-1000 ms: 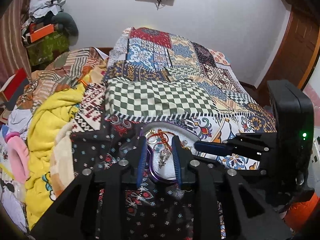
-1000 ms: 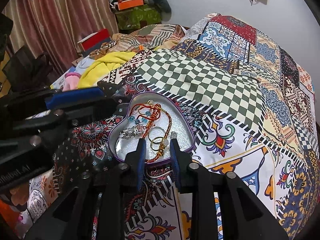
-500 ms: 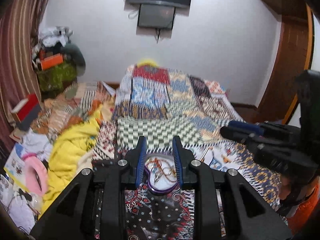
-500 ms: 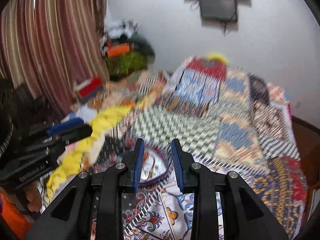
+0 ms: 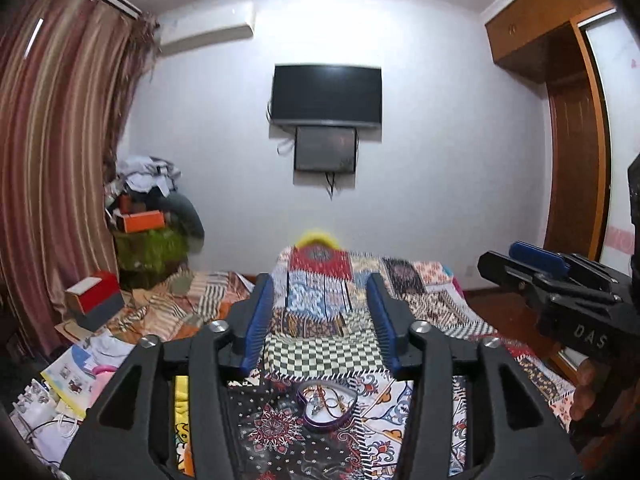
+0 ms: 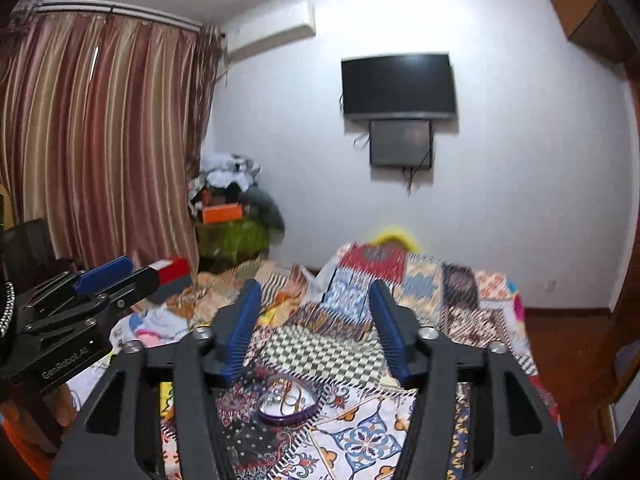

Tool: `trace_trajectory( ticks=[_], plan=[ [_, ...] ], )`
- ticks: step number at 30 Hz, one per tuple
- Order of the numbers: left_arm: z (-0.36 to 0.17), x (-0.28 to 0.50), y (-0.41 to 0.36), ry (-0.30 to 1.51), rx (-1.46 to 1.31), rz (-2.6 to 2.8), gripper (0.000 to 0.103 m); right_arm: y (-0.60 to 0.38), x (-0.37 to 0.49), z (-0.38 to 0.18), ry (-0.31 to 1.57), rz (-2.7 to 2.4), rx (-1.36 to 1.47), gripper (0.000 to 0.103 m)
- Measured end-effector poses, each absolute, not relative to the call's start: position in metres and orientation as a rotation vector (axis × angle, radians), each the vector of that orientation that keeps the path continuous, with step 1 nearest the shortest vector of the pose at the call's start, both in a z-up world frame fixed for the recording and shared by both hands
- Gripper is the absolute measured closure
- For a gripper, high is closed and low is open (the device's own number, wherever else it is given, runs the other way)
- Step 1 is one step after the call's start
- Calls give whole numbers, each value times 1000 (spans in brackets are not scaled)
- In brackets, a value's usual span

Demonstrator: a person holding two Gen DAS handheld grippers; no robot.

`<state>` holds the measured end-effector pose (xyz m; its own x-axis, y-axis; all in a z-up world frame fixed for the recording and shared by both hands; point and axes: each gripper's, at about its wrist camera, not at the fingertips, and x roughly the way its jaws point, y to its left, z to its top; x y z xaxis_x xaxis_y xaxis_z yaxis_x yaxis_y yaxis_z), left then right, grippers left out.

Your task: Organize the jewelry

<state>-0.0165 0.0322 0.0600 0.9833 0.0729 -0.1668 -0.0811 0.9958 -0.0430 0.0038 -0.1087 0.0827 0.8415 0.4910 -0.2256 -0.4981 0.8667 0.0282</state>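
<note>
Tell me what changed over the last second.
Both grippers, left and right, pulled up and back from the heart tin, and their fingers spread wider. Nothing was gripped or released. The tin stayed on the bedspread with its jewelry inside.

The jewelry [image 5: 326, 398] in the heart-shaped tin [image 5: 325, 424] was seen too small to sort into pieces; only thin red/gold strands and loops could be made out. In the right wrist view the tin's [image 6: 289, 416] near rim was shown, its contents smeared by blur. The patchwork bedspread [image 6: 360, 344] was blurred too, esp. at the far end, and a yellow object [image 6: 394, 238] past it couldn't be identified. The right gripper [image 5: 520, 262] was cut off by the left wrist view's right edge; the left gripper [image 6: 120, 270] was cut off at the other view's left edge. The pile [image 5: 148, 200] by the curtain wasn't resolved item by item.
</note>
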Motion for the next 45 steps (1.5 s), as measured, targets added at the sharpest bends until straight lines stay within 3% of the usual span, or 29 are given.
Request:
trace_trajectory(
  ticks=[2,6,11,14,45],
  plan=[
    [62,-25,30,151,-52,84,47,-109,-4,85,209,511,-34,43],
    [64,-35,28,129,-50,116,34,-113,-15,85,183,488,-17,22],
    [63,-43,25,123,-52,129,22,-112,-23,86,155,461,-32,16],
    [63,-46,24,113,-44,136,20,-111,-27,87,148,455,-33,8],
    [59,-51,22,117,-55,158,1,-117,-33,82,180,446,-42,7]
  ],
)
